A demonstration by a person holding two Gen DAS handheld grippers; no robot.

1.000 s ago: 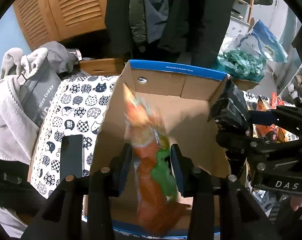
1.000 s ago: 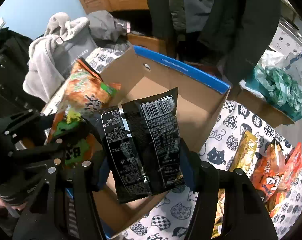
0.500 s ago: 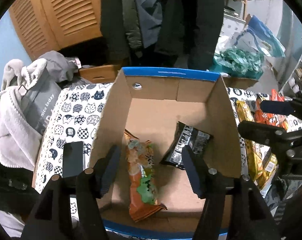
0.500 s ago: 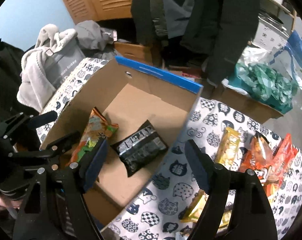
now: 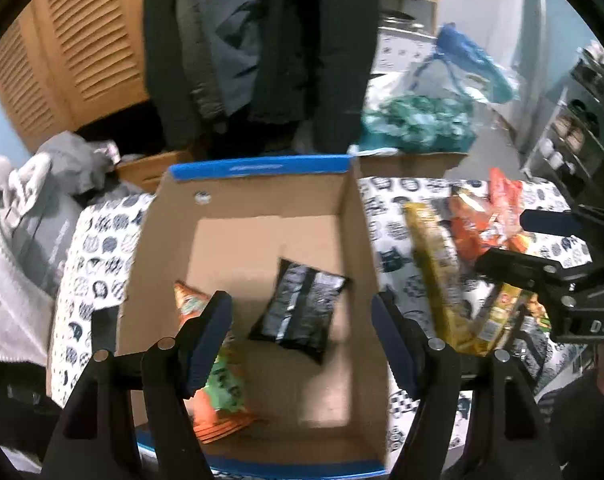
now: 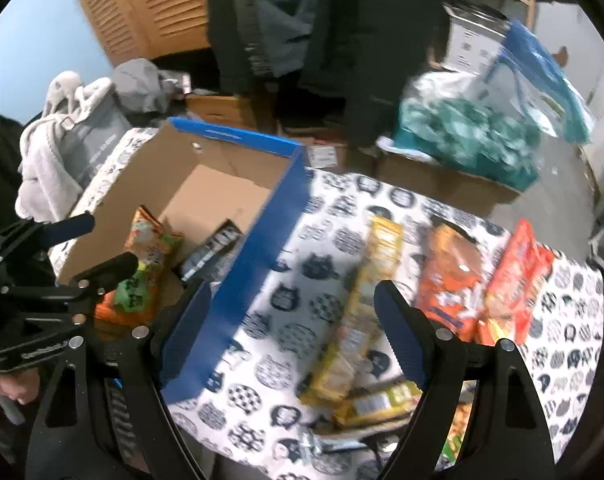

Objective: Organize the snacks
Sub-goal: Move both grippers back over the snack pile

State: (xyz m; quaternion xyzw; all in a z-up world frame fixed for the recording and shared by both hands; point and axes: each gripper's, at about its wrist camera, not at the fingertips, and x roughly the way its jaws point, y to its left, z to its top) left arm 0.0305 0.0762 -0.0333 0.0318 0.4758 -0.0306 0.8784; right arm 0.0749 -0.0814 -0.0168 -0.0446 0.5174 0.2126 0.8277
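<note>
With both grippers' fingers spread and empty, the right gripper should settle squarely over the yellow packet, gripping mid-length before transfer to the cardboard box.

The left tool hangs with its two fingers spread wide and nothing between them, angled downward. The right tool is likewise parted wide and holds nothing, tilted down. In the right wrist view the left tool shows at the left edge, a hand gripping its handle
</note>
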